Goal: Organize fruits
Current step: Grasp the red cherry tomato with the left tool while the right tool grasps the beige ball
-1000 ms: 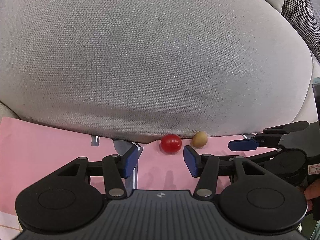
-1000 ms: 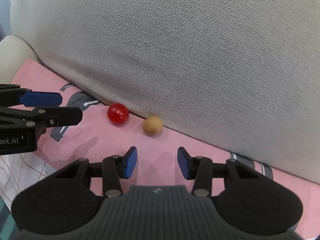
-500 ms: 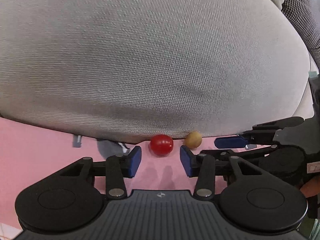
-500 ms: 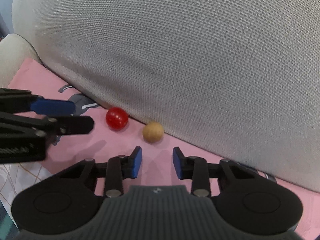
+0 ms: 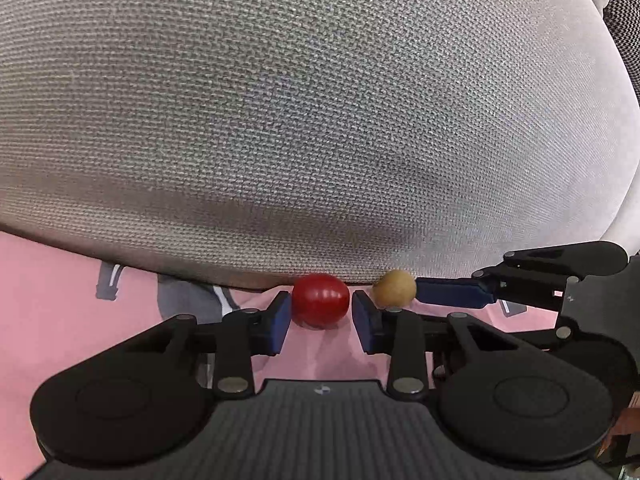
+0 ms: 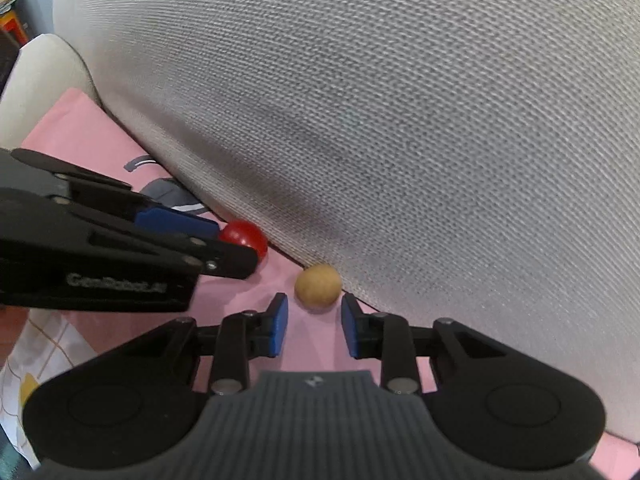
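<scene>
In the left wrist view, the left claw (image 5: 320, 310) is seen low over a pink printed cloth (image 5: 60, 312). Its jaws are closing, and a small, glossy red round fruit (image 5: 320, 300) lies between the blue pads, which stand just beside its flanks. In the right wrist view, the right claw (image 6: 314, 314) is drawn in on a small, matt tan round fruit (image 6: 318, 288), which is pinched at the very tips of the pads. Both fruits rest on the cloth, near one another but apart. Both are tucked against the foot of a large grey woven cushion (image 5: 320, 120) that fills the far field.

The step in hand is judged to be a paired pick-up, one fruit to each claw. Next, the left grip is to be completed gently, since the red fruit looks soft-skinned. Both fruits are then to be lifted clear of the cushion without being rolled under it.

The closeness of the left pads to the red fruit is shown only by the left view; in the right view that fruit is half hidden behind the left claw. No bowl or tray for the fruits is shown in either view.
</scene>
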`<state>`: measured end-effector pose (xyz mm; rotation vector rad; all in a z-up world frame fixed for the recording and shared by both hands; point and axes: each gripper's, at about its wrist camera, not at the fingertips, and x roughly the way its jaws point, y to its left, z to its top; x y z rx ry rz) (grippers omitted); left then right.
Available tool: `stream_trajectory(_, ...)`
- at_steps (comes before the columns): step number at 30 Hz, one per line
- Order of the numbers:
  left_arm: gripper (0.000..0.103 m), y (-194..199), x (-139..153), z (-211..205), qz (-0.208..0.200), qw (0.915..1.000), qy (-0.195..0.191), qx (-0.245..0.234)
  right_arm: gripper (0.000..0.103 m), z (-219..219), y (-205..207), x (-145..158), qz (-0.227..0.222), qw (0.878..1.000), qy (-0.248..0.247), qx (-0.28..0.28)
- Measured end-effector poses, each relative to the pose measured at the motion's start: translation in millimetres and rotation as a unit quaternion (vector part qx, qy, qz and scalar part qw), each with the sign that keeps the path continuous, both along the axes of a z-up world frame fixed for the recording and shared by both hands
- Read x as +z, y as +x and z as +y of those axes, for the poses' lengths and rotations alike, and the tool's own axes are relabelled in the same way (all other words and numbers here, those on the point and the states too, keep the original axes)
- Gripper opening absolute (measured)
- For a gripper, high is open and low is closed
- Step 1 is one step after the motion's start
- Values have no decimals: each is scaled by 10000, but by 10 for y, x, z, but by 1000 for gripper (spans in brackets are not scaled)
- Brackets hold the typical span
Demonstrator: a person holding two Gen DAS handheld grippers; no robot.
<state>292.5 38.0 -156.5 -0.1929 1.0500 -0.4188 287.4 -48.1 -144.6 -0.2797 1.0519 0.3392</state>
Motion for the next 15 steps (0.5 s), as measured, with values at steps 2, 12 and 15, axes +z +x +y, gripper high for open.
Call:
stream_trajectory(2,41,30,-45,-42,-3,10000,2,-14,26,21,13,-26,-40,10000,-27,44)
stream_trajectory(12,36,135,-165,-163,66,9999,-94,-28,25,139,121,-174,-68,10000,-40,51)
stream_trajectory(15,35,141,-171,-185,106,9998,-129,50,25,135,114,-165,-56,10000,-39,59)
